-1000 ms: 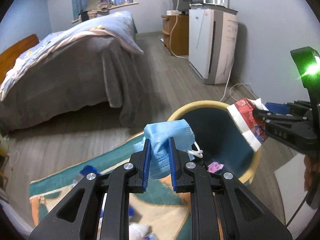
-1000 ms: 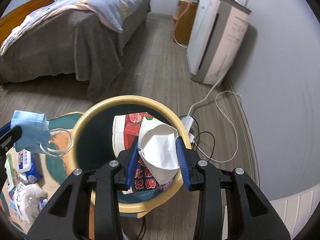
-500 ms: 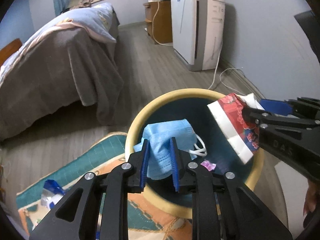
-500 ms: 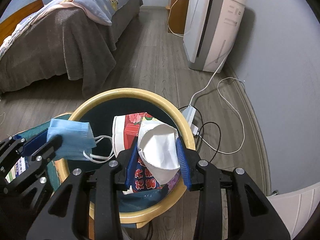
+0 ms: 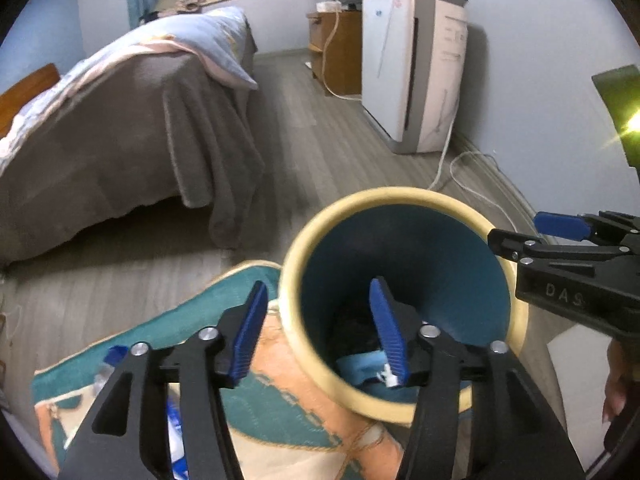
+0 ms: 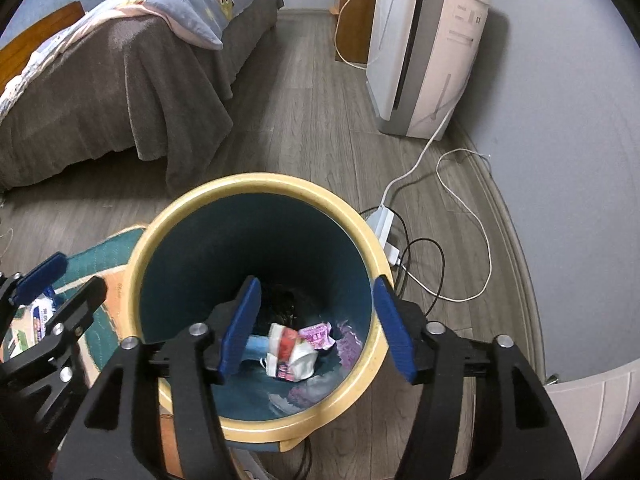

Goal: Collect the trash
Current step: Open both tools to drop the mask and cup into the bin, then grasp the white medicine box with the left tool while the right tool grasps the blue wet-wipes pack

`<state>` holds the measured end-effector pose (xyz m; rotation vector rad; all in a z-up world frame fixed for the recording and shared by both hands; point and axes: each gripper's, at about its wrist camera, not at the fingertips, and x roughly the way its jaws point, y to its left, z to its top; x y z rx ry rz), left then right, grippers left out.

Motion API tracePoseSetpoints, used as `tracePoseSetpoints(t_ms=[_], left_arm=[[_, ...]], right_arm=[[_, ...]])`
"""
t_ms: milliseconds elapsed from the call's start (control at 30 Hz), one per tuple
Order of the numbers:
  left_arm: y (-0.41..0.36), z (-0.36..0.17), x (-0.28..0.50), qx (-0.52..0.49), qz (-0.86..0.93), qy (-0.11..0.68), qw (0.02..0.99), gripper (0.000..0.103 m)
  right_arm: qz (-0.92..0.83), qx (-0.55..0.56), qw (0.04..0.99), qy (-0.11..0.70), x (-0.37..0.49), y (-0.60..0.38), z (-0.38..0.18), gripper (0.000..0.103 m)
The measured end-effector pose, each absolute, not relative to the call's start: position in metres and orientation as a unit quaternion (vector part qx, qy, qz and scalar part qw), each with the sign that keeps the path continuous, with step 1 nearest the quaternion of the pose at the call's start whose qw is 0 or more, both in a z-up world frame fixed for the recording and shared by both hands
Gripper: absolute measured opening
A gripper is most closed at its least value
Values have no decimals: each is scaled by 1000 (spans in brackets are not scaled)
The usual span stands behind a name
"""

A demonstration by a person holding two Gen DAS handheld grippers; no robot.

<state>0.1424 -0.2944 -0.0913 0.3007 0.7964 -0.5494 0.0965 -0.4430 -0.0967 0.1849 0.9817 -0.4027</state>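
While hanging over the yellow-rimmed waste bin (image 6: 362, 236), standing spread apart and gripping nothing: right claw (image 6: 316, 326), jaws having just been opening, both blue pads bare. Likewise gaping and empty, jaws having just been opening: left claw (image 5: 318, 328), one pad out over the patterned rug (image 5: 280, 404), the other over the bin's mouth. Lying at the bottom of the teal interior: blue face mask (image 6: 256, 346), just beside the crumpled red-and-white wrapper (image 6: 290, 354), with a pink scrap (image 6: 316, 336) touching that wrapper's far side. Showing in the left wrist view too, low inside the near wall: blue face mask (image 5: 358, 366), partly hidden behind the claw's pad. Resting on the rug to the left of the bin: a blue-and-white packet (image 6: 40, 312), still outside. Standing on grey plank flooring, with the bed (image 6: 100, 80) beyond and the white air purifier (image 6: 424, 48) against the wall; trailing past the bin's right side: white cable (image 6: 460, 184).
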Motion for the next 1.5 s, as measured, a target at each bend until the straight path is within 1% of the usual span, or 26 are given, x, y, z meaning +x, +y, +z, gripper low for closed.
tracePoseSetpoints(t_ms=[33,67,133,167,233,267,333,400,700,900,1067,1233,1500], left_arm=[[-288,-86,141,140,-258,377,878,65],[-283,-82,139,138,-255,375,880,67],[-269,-72,135,133,-244,367,888,77],[-265,-69,132,132,-240,365,890,79],[-250,-61,127,127,-226,362,896,85],[-244,-58,125,124,-221,362,897,86],[-228,-52,121,120,-207,362,901,90],[-213,-44,117,118,-195,361,904,91],[-126,-7,93,112,-127,347,922,94],[-72,2,79,100,-90,352,926,94],[-32,2,69,92,-59,354,929,94],[6,-4,68,62,-37,361,930,95],[41,-15,70,53,-22,367,928,95]], right_arm=[[-191,86,861,464,96,-441,-93,65],[-191,85,862,462,96,-439,-90,66],[-188,80,866,456,95,-433,-83,73],[-188,77,868,454,95,-430,-80,75],[-184,67,873,447,94,-422,-72,83],[-182,65,875,444,94,-419,-69,85],[-174,62,881,435,93,-410,-59,94],[-163,57,888,426,92,-400,-51,97],[-106,-1,913,393,95,-325,-14,97],[-61,-32,920,385,96,-268,-2,97],[-35,-56,919,389,99,-227,-3,97],[-22,-53,916,396,106,-203,-8,97],[-15,-69,908,414,121,-170,-26,97]])
